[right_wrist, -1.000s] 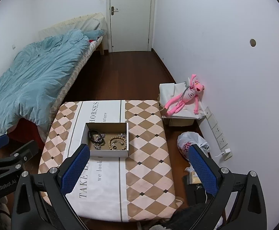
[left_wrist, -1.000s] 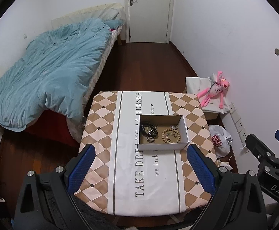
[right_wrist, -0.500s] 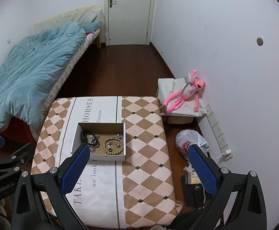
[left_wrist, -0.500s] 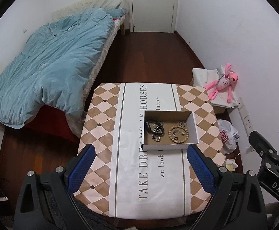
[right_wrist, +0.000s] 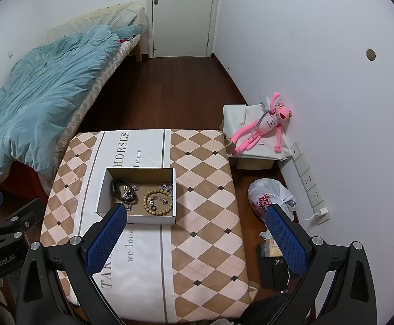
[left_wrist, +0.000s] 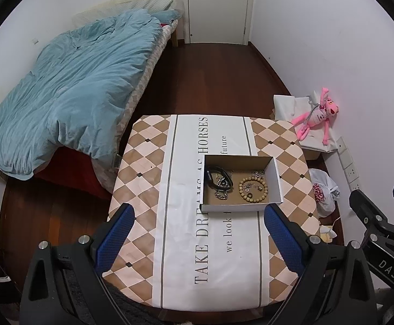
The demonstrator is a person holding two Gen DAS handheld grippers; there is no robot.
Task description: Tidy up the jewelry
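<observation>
An open white cardboard box [left_wrist: 276, 181] [right_wrist: 101, 189] sits on a table with a checked cloth [left_wrist: 148, 159] [right_wrist: 205, 189]. In it lie a wooden bead bracelet [left_wrist: 252, 189] [right_wrist: 157, 201], a black band [left_wrist: 218, 176] [right_wrist: 121, 187], a silver chain [left_wrist: 221, 195] and small silver pieces [left_wrist: 258, 174]. My left gripper [left_wrist: 199, 218] is open and empty, high above the table's near side. My right gripper [right_wrist: 195, 220] is open and empty, above the table to the right of the box; its left finger [right_wrist: 107, 233] overlaps the box's near corner in view.
A bed with a blue duvet [left_wrist: 69, 94] stands left of the table. A pink plush toy [right_wrist: 262, 127] lies on a white box by the right wall. A white plastic bag [right_wrist: 270, 199] and dark items [right_wrist: 272, 268] are on the floor. A door [left_wrist: 218, 8] is at the back.
Both grippers have moved forward and lower toward the table; the box and table appear larger and nearer. Both stay open and empty.
</observation>
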